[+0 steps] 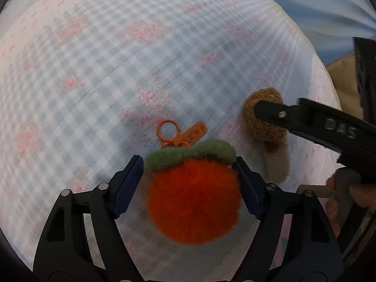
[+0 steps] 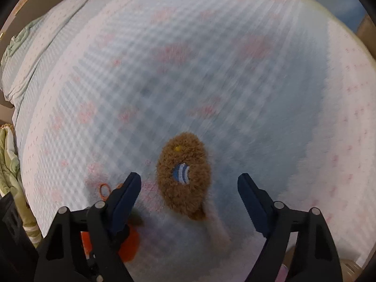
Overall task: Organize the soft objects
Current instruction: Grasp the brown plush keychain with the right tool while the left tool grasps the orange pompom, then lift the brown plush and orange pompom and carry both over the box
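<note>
A fluffy orange fruit plush [image 1: 192, 202] with a green felt top and an orange key ring [image 1: 166, 129] lies on the blue gingham bedspread [image 1: 94, 70]. My left gripper [image 1: 188, 159] straddles it, pads at its fur on both sides, a thin gap showing on the left. To its right lies a brown mushroom plush [image 1: 263, 127] with a beige stem [image 1: 277, 162]. My right gripper [image 2: 189, 176] stands open over that mushroom plush [image 2: 183, 176], with clear gaps on both sides. One of its fingers [image 1: 270, 112] crosses the cap. The orange plush [image 2: 131, 244] shows behind the right gripper's left finger.
The bedspread [image 2: 235, 70] carries pink flower patches and fills both views. A pillow or folded bedding [image 2: 35, 58] lies at the far left, a green quilt [image 2: 9, 164] beside the bed. A person's hand [image 1: 340, 195] holds the right gripper. Both frames are motion-blurred.
</note>
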Demonstrator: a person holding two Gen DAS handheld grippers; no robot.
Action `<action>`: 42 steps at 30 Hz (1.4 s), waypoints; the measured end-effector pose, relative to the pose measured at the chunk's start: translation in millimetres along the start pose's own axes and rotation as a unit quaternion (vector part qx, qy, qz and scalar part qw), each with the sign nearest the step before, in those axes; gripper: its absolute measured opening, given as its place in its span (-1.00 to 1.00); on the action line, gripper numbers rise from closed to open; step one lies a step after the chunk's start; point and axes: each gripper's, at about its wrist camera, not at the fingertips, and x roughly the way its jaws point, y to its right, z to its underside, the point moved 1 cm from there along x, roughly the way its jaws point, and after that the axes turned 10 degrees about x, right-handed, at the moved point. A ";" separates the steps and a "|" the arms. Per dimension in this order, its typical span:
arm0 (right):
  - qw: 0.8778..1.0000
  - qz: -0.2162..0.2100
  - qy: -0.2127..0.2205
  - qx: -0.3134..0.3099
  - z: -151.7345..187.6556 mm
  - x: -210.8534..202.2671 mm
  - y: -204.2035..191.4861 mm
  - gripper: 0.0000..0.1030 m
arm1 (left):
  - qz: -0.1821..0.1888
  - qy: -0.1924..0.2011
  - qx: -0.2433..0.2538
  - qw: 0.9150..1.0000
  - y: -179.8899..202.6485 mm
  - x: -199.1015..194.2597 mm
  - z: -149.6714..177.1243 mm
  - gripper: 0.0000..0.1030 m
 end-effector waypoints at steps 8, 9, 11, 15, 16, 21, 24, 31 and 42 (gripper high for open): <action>1.000 0.010 -0.002 -0.015 3.8 16.3 -5.1 -0.20 | -0.010 0.001 0.032 0.999 8.5 9.6 4.4 -0.53; 1.000 0.012 -0.001 -0.016 4.8 16.6 -6.5 -0.22 | -0.008 0.003 0.034 0.999 9.2 9.5 4.7 -0.54; 1.000 0.016 0.002 -0.022 7.0 16.6 -9.4 -0.25 | -0.005 0.008 0.039 0.999 10.7 9.4 5.4 -0.59; 1.000 0.013 0.010 -0.017 11.2 12.2 -10.1 -0.28 | 0.000 0.016 0.048 0.999 12.6 4.5 4.6 -0.65; 1.000 0.012 0.013 -0.014 12.8 9.9 -9.6 -0.28 | 0.002 0.018 0.048 0.999 11.7 2.9 4.0 -0.68; 1.000 0.004 0.031 0.000 18.9 -8.0 -10.4 -0.28 | 0.011 0.030 0.047 0.998 6.2 -10.6 -0.2 -0.74; 0.999 0.001 0.041 0.004 22.7 -21.3 -8.5 -0.29 | 0.015 0.038 0.049 0.998 4.3 -19.5 -2.0 -0.77; 0.997 -0.006 0.073 0.017 30.6 -55.0 -8.0 -0.28 | 0.028 0.060 0.060 0.996 1.6 -51.1 -2.5 -0.79; 0.985 -0.024 0.162 0.063 63.4 -182.7 -18.5 -0.28 | 0.050 0.123 0.113 0.985 28.4 -163.1 -21.1 -0.79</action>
